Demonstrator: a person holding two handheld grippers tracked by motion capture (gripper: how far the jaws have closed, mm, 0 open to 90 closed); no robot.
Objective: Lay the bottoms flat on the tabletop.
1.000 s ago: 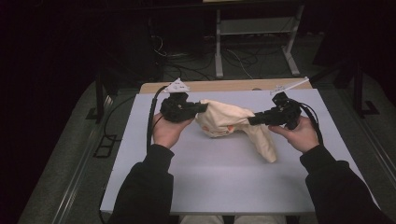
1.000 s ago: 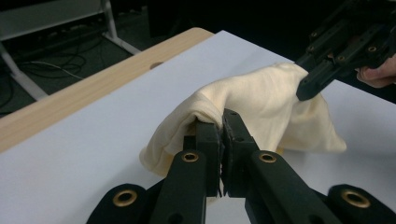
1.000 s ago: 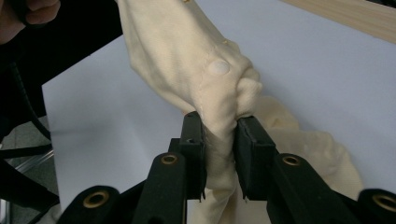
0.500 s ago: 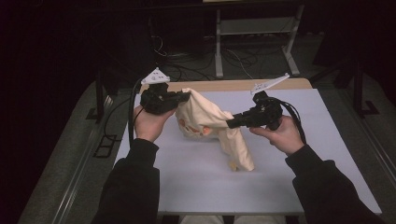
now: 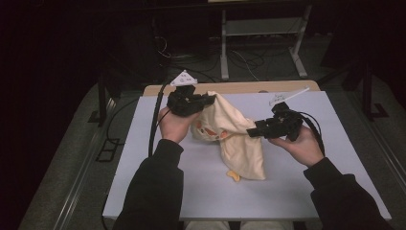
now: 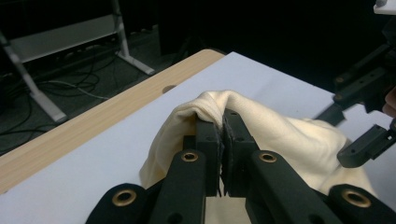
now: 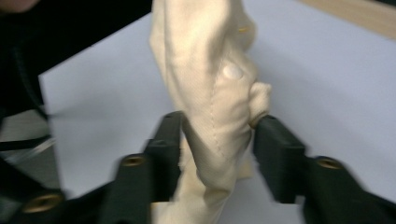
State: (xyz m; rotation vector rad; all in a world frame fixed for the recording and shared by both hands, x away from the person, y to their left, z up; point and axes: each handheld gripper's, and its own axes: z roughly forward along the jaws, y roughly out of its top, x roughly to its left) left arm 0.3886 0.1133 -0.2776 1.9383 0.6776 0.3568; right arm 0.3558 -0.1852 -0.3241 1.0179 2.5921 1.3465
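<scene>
Cream garment pinched in left tongs, right tongs just opening around its fold

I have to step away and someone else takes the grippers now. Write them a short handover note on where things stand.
Left gripper: shut on a fold of the cream garment, holding it up above the table.
Right gripper: jaws have just been opening; the cloth sits between them, but the pads look parted from it, so count no grip there.
Garment: bunched, hanging from the left grip, its lower end resting on the white table near the middle.
Done: garment lifted at one point.
Left: regrip with the right, then spread or fold it; it is not yet flat.
</scene>
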